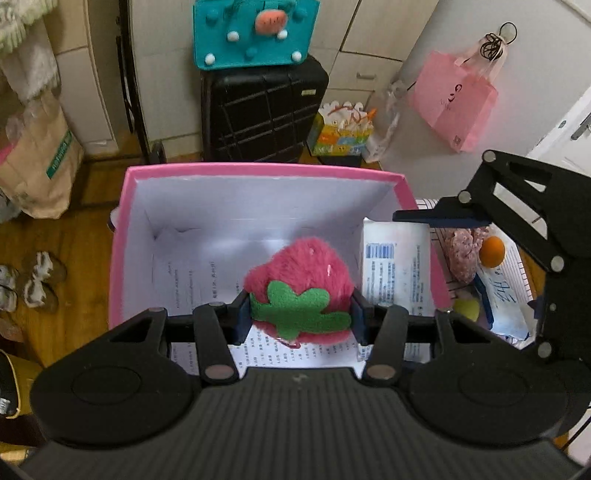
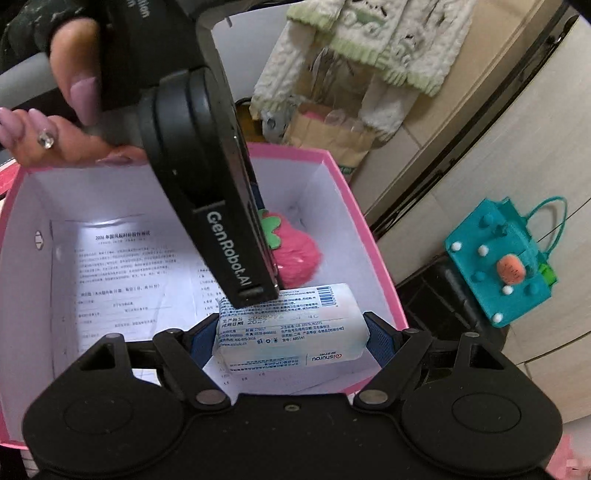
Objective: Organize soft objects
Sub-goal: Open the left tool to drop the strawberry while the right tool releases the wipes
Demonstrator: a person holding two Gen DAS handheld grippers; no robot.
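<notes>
I see the pink box first, white inside, with a printed sheet of Chinese text lying on its floor; I can read "2026" at the start of its heading and little else. Behind the box stand a black suitcase and a teal felt bag, and a pink tote hangs on the wall to the right.

My right claw is closed partway on the white tissue pack, both blue pads against its ends, holding it over the box's near right corner. The pack's side reads "isnurou" upside down beside a barcode and fine print.

My left claw is pinched on the pink strawberry plush, gripping it at the green leaf cap, low inside the box above the sheet. In the right wrist view the left tool's body carries the lettering "GenRobot.AI".

Outside the box on the right lie an orange ball and a yellow-green ball.
</notes>
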